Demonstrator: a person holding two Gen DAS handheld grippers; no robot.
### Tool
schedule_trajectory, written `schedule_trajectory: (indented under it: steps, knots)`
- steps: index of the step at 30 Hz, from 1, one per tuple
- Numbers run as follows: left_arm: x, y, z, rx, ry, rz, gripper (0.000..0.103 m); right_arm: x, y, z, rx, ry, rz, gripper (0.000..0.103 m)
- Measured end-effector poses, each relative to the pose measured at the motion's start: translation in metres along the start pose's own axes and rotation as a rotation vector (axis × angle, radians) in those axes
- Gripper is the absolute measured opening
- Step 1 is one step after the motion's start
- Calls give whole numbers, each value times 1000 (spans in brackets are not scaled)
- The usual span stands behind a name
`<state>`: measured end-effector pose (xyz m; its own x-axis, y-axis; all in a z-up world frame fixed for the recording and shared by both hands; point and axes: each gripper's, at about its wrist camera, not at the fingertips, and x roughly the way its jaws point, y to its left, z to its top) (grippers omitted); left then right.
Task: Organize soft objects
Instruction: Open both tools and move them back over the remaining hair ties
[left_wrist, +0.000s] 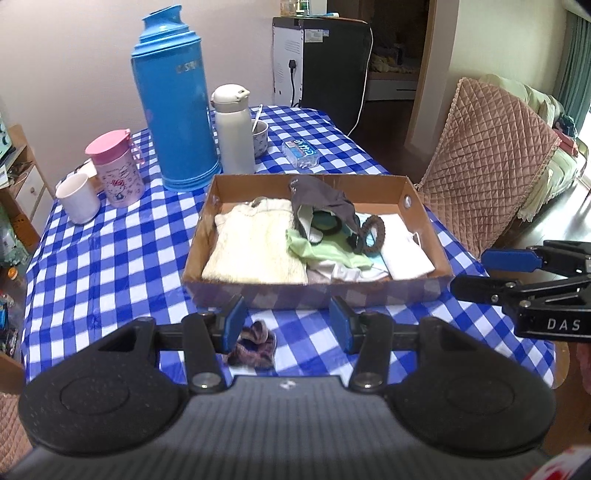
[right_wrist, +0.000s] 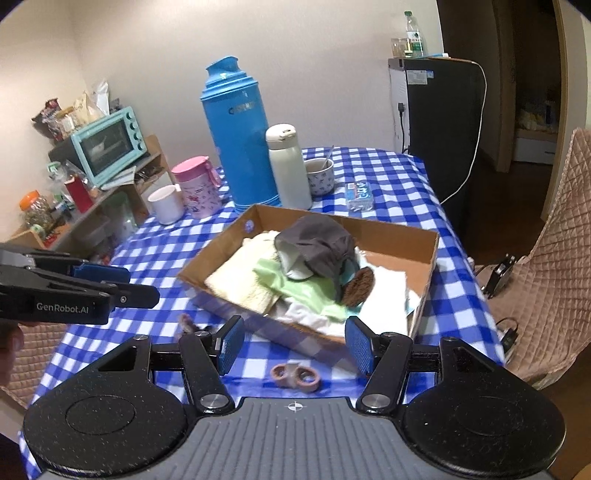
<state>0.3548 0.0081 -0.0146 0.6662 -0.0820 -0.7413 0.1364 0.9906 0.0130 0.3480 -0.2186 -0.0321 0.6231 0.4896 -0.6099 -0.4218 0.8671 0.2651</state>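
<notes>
Filling the cardboard box (left_wrist: 373, 184), knitted cream cloth (left_wrist: 255, 243) lies folded

The table (left_wrist: 110, 258) wears a smooth, faintly glossy blue-and-white checked cloth. The box (left_wrist: 317, 295) is matt brown cardboard, holding a cream knit (left_wrist: 255, 247) with a rough ribbed weave, a soft grey fabric piece (left_wrist: 321, 199) and a fuzzy brown hair tie (left_wrist: 373, 236). The blue flask (left_wrist: 173, 99) is shiny plastic. The left gripper (left_wrist: 288, 325) is speckled matt black plastic with ridged blue pads (left_wrist: 341, 321) and bright metal rivets.
</notes>
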Motion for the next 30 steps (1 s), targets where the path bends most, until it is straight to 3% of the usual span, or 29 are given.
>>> schedule_trajectory:
  steps: [15,30]
  knots:
    - [-44,16,-55,-82,34,50,47,-27,18,-35,56,33,33,60]
    - [-53,21,-87,-122,79,26,47,-26,27,-63,92,124,44,60]
